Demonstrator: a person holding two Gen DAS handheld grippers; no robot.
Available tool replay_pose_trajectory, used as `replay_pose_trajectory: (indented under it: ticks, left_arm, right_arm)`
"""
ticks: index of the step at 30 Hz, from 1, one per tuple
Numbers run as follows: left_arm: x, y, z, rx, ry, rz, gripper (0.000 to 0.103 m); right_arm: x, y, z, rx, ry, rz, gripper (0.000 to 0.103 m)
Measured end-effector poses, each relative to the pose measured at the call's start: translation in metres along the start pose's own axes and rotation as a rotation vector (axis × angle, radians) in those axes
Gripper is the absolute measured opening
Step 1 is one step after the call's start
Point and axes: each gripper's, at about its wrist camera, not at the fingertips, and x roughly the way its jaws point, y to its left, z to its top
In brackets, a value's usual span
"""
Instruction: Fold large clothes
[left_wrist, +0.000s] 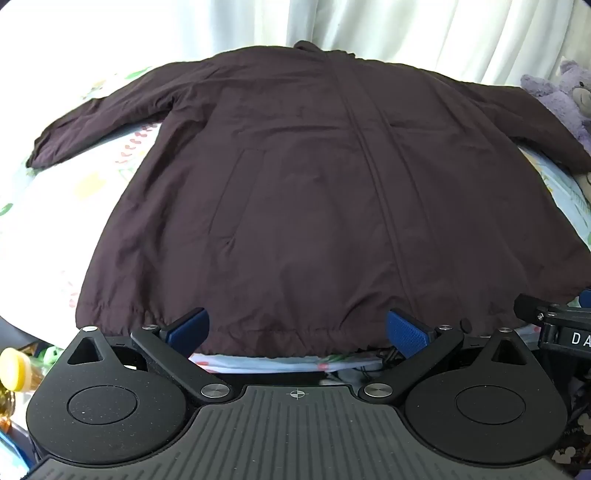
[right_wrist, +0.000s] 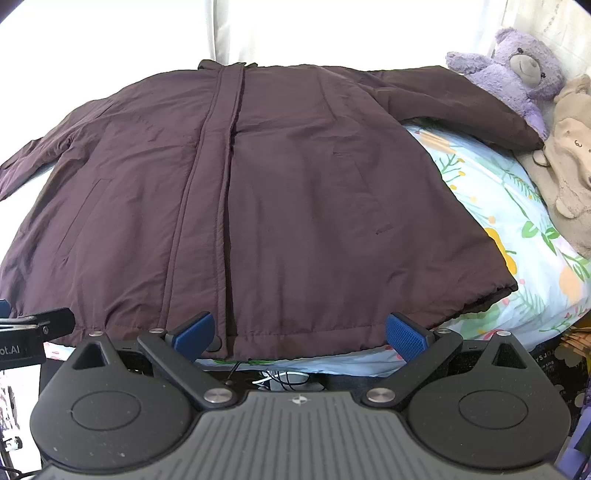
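A large dark maroon jacket (left_wrist: 295, 192) lies spread flat and front up on the bed, collar at the far side, both sleeves stretched outward. Its closed front placket runs down the middle, and the gathered hem is nearest me. My left gripper (left_wrist: 297, 330) hangs open just above the hem's near edge, nothing between its blue pads. In the right wrist view the same jacket (right_wrist: 258, 206) fills the frame. My right gripper (right_wrist: 299, 332) is also open over the hem by the placket, holding nothing. Each gripper's body shows at the other view's edge.
The bed sheet (right_wrist: 517, 221) has a floral print and shows bare to the jacket's right and left. A purple plush bear (right_wrist: 513, 70) and a beige plush toy (right_wrist: 569, 155) sit at the right sleeve's end. White curtains (left_wrist: 406, 29) hang behind. Cables (right_wrist: 284, 378) lie below the bed's near edge.
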Motion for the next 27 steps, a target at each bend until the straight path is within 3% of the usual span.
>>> replay_pose_trajectory:
  ticks: [27]
  left_arm:
    - [0.0022, 0.0038, 0.0045, -0.015, 0.025, -0.006, 0.103]
  right_arm:
    - [0.0022, -0.0006, 0.0019, 0.000, 0.003, 0.003, 0.099]
